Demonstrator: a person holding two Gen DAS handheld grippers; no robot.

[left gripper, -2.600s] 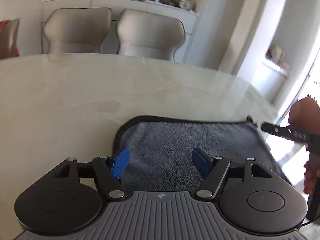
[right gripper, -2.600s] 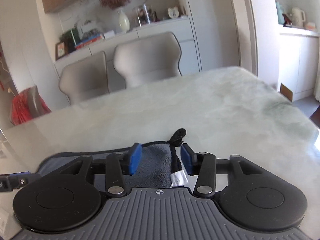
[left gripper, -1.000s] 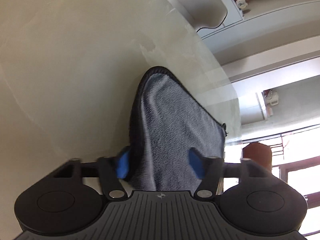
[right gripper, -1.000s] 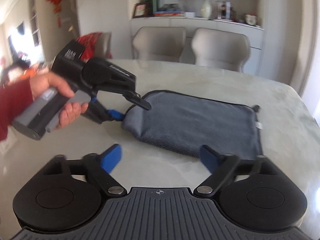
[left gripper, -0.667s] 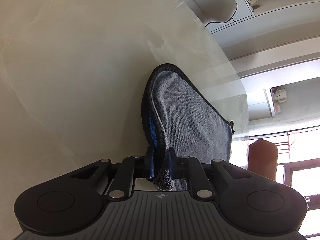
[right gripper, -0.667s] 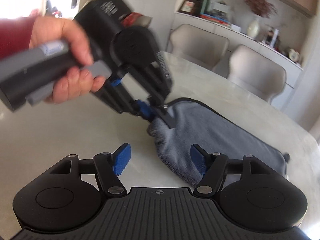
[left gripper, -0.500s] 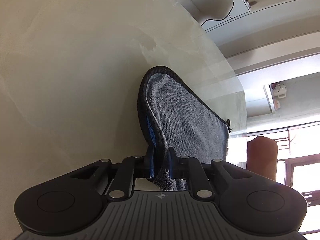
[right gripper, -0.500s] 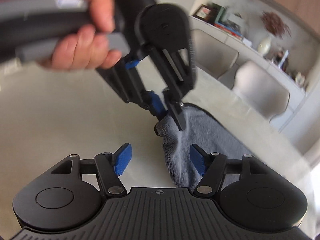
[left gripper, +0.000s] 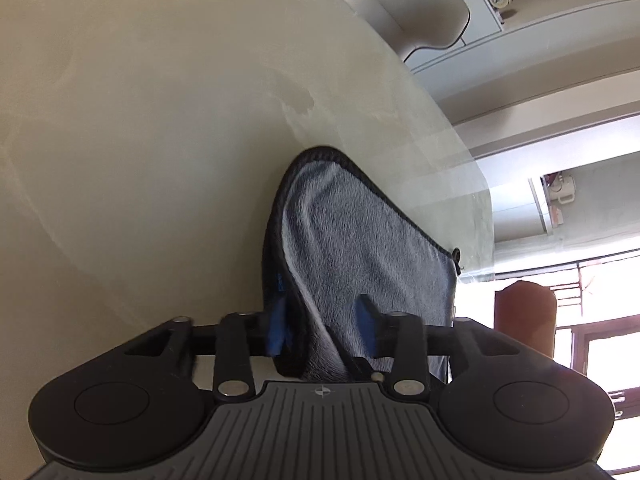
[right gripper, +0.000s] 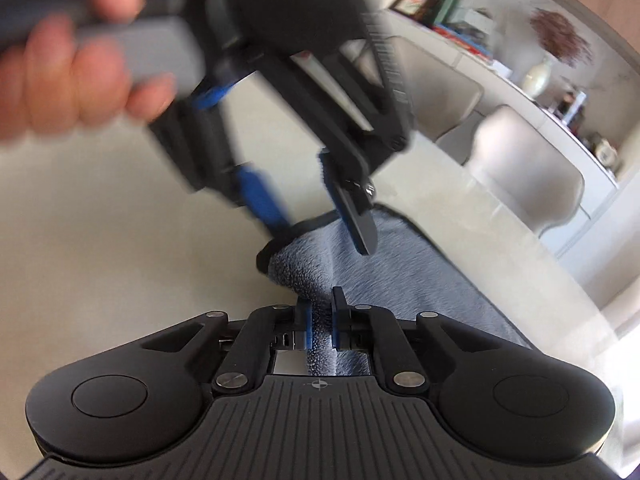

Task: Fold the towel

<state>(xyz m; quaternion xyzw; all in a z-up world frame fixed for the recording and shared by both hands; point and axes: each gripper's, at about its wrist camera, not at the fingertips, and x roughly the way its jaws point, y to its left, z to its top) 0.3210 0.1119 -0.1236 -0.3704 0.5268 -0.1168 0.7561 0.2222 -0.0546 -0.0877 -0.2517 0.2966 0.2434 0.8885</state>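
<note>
the grey towel with its dark hem lies on the pale table, filling the lower centre of the left wrist view and running toward the right edge of the frame. in the right wrist view the towel stretches from centre toward the lower right, one corner bunched and lifted. the right gripper is clenched on the towel's near edge, cloth pinched between its blue pads. the left gripper stands parted around the raised corner; in the right wrist view the left gripper hangs blurred above the cloth, held by a hand at upper left. two beige chairs stand behind the table.
</note>
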